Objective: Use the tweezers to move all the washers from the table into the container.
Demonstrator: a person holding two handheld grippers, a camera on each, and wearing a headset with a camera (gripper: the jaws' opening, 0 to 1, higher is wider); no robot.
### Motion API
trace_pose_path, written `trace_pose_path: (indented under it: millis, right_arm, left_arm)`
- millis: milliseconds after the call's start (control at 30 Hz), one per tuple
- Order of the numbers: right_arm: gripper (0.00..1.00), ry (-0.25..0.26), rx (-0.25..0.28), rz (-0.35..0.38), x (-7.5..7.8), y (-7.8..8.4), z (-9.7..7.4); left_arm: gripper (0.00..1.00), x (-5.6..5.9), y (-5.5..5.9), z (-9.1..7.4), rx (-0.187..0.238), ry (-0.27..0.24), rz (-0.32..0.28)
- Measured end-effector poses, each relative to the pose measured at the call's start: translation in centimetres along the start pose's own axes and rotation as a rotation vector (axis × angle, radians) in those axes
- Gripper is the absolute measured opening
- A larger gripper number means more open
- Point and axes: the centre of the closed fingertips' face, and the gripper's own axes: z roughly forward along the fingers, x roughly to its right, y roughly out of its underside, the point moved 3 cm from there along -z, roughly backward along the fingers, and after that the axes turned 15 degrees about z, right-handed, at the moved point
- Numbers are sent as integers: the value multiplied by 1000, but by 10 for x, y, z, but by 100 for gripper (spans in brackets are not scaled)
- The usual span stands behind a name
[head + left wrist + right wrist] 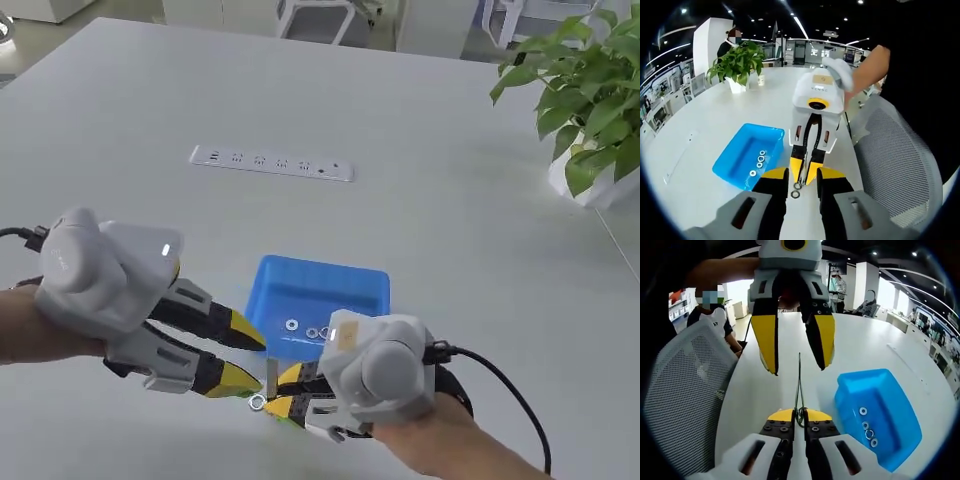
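The right tool [799,416] is clamped on the tweezers [799,380], which point straight ahead toward the left tool [803,174], its jaws apart. The tips sit beside a washer [795,194].

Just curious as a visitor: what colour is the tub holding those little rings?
Bright blue container; clearest in the head view.

Open-plan office — mesh chair [690,390], potted plant [590,90], white table [420,150]

Blue container [300,280] — washers [291,325] inside
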Motion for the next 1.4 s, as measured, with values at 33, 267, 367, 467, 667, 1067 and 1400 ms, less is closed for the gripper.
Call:
trace_pose_path:
  millis: [33,267,367,467,667,1067,1400]
  right_arm:
    - [7,0,0,-1,0,-1,-1]
    - [7,3,-12,-14,-4,-8,-10]
    - [7,8,-12,-21,-4,-10,-15]
    - [7,10,-12,-20,-4,-12,-19]
    - [7,13,-13,-17,-5,-16,-28]
    - [7,24,1,-21,-4,-34,-49]
    - [8,34,29,-34,4,-57,-68]
  left_arm:
    - [28,0,-1,-1,9,-7,-13]
    - [41,-3,2,-9,20,-68,-68]
    - [43,-5,0,-14,34,-93,-69]
    - [49,-6,-1,-19,41,-115,-73]
    - [60,-5,-2,-23,54,-149,-111]
    - [74,-5,0,-29,46,-221,-126]
    - [85,-6,-4,-35,50,-263,-117]
